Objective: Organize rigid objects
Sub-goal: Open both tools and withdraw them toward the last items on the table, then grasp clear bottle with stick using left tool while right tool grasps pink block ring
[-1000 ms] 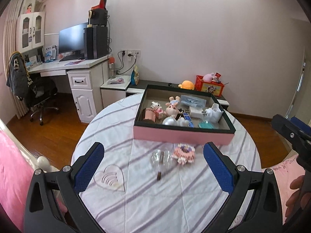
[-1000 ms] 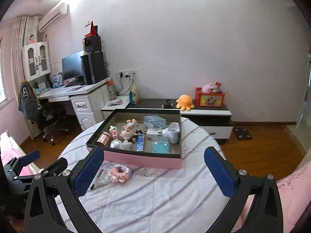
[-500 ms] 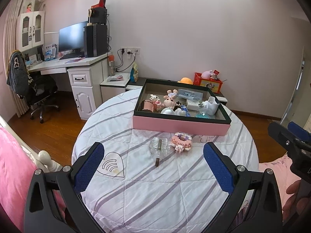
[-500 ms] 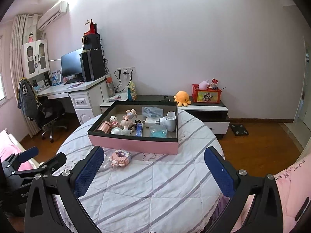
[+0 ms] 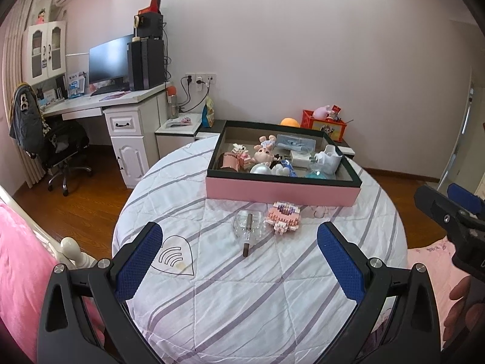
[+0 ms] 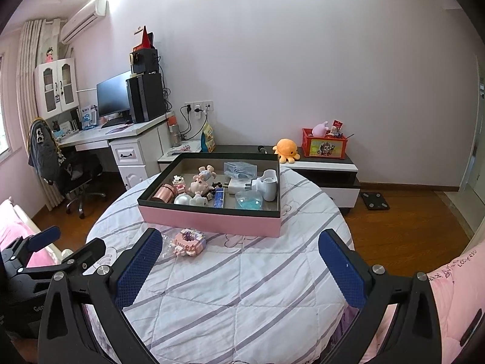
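left wrist: faces table (image 5: 242, 288) | right wrist: same, from right | shared: tray (image 6: 212, 221)

A box (image 5: 282, 189) sits at the tabletop's (image 5: 242, 297) far side; before it lie a bottle (image 5: 248, 227) and, just right, a block model (image 5: 283, 216).

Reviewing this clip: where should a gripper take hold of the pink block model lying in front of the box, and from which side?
Judging by its pose, grip the pink block model across its two long sides, coming down from above. It lies flat and low on the quilt, with the clear bottle close beside it, so the open left gripper looks nearest.
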The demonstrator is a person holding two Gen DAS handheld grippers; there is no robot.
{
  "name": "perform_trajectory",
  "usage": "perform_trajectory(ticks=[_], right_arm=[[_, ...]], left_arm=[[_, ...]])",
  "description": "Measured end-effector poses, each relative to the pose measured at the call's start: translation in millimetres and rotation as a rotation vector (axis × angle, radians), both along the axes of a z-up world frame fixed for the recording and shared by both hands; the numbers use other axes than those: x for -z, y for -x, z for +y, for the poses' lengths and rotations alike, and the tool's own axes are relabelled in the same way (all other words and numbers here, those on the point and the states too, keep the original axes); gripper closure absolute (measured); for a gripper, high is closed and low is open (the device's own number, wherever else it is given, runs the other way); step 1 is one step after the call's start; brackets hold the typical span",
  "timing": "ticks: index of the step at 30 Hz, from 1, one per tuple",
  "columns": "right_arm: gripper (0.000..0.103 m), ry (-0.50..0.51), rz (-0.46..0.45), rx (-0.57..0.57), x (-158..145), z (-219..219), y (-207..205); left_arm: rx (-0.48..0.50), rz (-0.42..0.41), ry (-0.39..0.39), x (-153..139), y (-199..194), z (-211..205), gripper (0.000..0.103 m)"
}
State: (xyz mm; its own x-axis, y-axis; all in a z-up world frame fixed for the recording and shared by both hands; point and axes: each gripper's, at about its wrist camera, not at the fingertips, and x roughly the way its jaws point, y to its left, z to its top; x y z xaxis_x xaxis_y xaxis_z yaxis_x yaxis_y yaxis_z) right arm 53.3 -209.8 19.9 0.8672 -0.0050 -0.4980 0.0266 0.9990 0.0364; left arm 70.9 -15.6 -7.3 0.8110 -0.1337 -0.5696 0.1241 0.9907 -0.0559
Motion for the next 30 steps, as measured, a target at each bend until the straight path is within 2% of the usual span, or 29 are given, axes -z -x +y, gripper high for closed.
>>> perform_trajectory(ticks=[13, 17, 21, 30], right_arm=[[0.0, 0.014, 0.062, -0.028, 17, 7, -29], [0.0, 0.003, 0.106, -0.047, 28, 10, -47], [0.0, -0.008, 0.139, -0.048, 40, 10, -59], [0.0, -0.007, 0.218, -0.066, 67, 10, -93]], left_arm=[[0.006, 0.071, -0.034, 38, -30, 1, 0.0], [0.032, 0.146, -0.076, 63, -61, -6, 0.0], [0.061, 0.205, -0.076, 84, -88, -12, 0.0], [0.058, 0.308, -0.063, 111, -136, -11, 0.003]])
